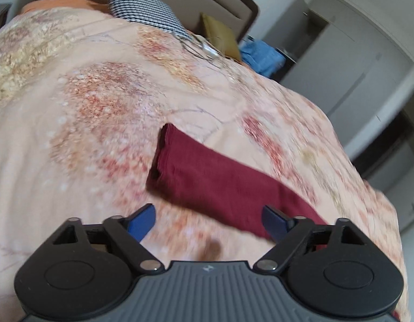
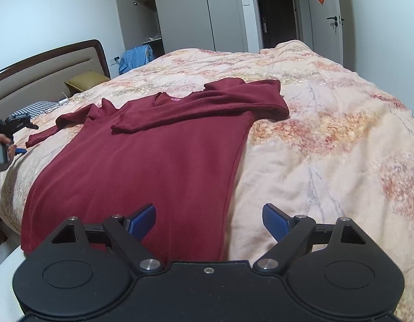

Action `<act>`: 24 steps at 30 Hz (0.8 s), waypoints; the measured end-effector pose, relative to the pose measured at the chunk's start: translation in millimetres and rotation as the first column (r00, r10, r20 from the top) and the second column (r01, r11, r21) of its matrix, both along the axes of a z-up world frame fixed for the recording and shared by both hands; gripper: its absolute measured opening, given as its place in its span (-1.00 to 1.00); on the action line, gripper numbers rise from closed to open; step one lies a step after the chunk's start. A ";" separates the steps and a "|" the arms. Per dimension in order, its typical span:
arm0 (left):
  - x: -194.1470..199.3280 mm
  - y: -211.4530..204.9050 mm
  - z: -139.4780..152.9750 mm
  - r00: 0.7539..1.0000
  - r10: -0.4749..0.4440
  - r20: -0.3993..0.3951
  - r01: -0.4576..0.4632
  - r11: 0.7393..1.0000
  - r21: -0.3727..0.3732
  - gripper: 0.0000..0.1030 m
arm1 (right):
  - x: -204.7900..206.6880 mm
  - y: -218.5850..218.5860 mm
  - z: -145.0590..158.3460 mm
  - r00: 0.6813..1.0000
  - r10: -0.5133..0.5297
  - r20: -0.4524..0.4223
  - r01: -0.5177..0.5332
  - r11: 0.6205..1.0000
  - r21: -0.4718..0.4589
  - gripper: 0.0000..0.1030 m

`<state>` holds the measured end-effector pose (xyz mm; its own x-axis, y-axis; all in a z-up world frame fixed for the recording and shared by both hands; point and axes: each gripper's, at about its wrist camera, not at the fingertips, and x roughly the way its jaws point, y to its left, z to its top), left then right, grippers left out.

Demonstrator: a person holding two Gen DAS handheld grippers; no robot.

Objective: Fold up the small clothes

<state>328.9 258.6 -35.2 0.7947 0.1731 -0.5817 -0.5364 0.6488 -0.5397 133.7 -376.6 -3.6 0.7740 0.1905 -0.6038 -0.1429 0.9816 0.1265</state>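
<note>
Right wrist view: maroon top (image 2: 142, 161) lies flat on the bedspread (image 2: 327, 147), soft and limp; both claws gape empty. Take the left sleeve cuff (image 1: 166, 155), blurred, probably doubled.

ahead of the blue-padded right gripper (image 2: 209, 221) lies a dark red knit top (image 2: 142, 158) on a peach floral-print quilt (image 2: 327, 145); far left, a black-and-white houndstooth pillow (image 2: 36, 108), mustard cushion (image 2: 84, 80).
</note>
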 end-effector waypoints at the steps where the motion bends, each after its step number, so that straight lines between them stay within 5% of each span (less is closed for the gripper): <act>1: 5.0 0.9 -1.3 1.000 0.020 -0.005 -0.020 1.000 -0.002 0.27 | 1.1 1.7 -0.6 1.000 0.002 -0.001 -0.002 1.000 -0.008 0.73; 2: 9.2 1.5 -2.1 0.999 0.043 -0.024 -0.043 0.999 0.005 -0.25 | 2.3 3.6 -1.3 1.000 0.004 -0.002 -0.004 1.000 -0.016 0.74; 4: 16.4 3.7 -6.1 0.994 0.092 -0.055 -0.090 0.996 0.023 -0.82 | 4.3 7.0 -3.1 1.000 0.009 -0.005 -0.009 1.000 -0.020 0.75; 5: 17.4 6.1 -7.7 0.995 0.099 -0.031 -0.098 0.995 0.017 -0.89 | 5.8 8.2 -3.9 1.000 0.012 -0.008 -0.012 1.000 -0.018 0.75; 15: 10.4 38.6 61.8 0.985 0.149 0.086 -0.168 0.942 0.290 -0.93 | 14.1 21.5 -9.3 1.000 0.030 -0.007 -0.030 0.999 0.012 0.99; 24: 18.6 43.8 90.7 0.995 0.077 0.058 -0.094 0.917 0.388 -0.93 | 20.0 27.4 -14.5 1.000 0.024 -0.015 -0.023 0.999 0.043 0.99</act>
<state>347.5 302.5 55.5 0.7885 0.4479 -0.4214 -0.5820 0.7650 -0.2759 153.7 -349.2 -18.1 0.7595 0.2344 -0.6068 -0.1633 0.9716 0.1710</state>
